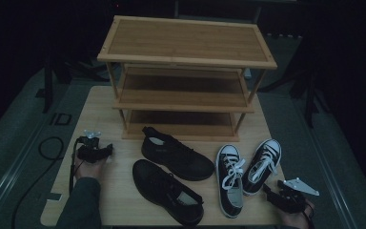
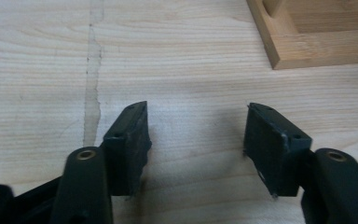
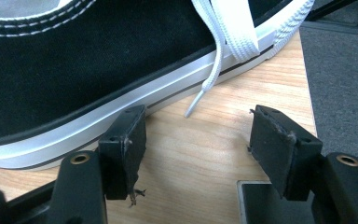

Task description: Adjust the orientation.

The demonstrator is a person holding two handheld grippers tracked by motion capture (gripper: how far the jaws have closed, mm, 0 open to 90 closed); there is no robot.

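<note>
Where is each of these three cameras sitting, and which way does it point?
High view: above the person's side, looking down at the rack, four shoes, both forearms.
Left gripper view: on the left hand-held gripper, facing bare table and the rack's corner.
Right gripper view: on the right hand-held gripper, facing a black-and-white sneaker.
Shared: sneaker, high view and right gripper view.
</note>
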